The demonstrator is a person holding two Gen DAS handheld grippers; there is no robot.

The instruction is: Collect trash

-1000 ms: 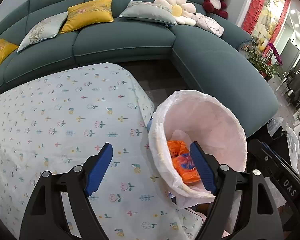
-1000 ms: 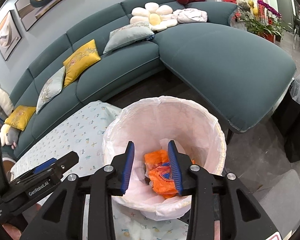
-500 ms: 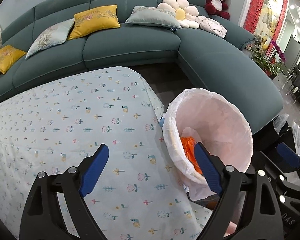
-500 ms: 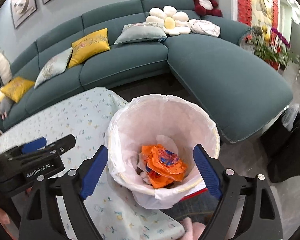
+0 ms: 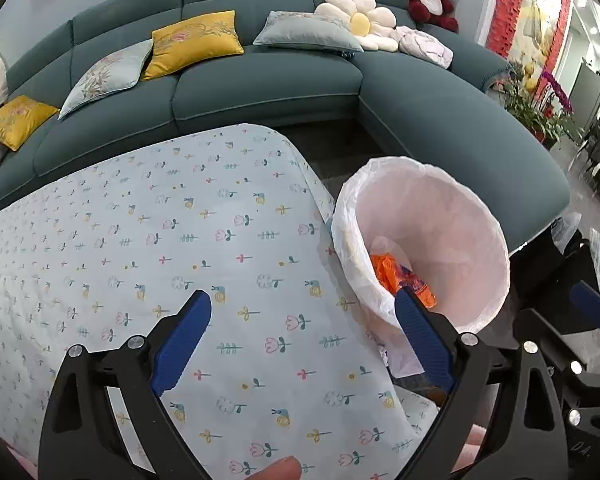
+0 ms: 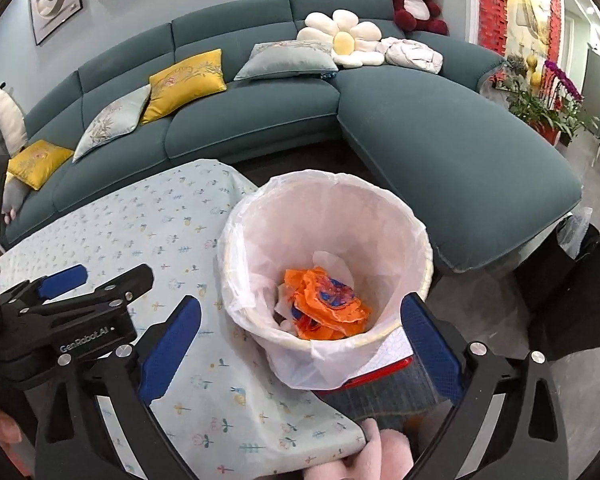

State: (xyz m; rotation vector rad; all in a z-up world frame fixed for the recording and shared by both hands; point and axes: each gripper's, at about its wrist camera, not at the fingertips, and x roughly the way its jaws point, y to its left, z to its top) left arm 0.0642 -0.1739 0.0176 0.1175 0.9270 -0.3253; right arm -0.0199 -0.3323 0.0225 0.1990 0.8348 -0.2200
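Note:
A bin lined with a white bag (image 6: 404, 216) stands beside the table's right edge; it also shows in the left wrist view (image 5: 480, 216). Crumpled orange wrappers (image 6: 324, 304) and white paper lie at its bottom; the orange wrappers also show in the left wrist view (image 5: 396, 276). My right gripper (image 6: 300, 332) is open and empty, above and in front of the bin. My left gripper (image 5: 300, 328) is open and empty over the floral tablecloth (image 5: 160, 240), left of the bin. The left gripper's body (image 6: 72, 312) shows in the right wrist view.
A teal corner sofa (image 6: 440, 140) with cushions and plush toys wraps behind the table and bin. A red-edged object (image 6: 384, 368) lies under the bin's near side. Black bags (image 6: 572, 280) and potted flowers (image 6: 556, 96) stand at the right.
My right gripper opened wide and pulled back from the bin, leaving the orange wrapper inside. My left gripper drew back and to the left over the tablecloth.

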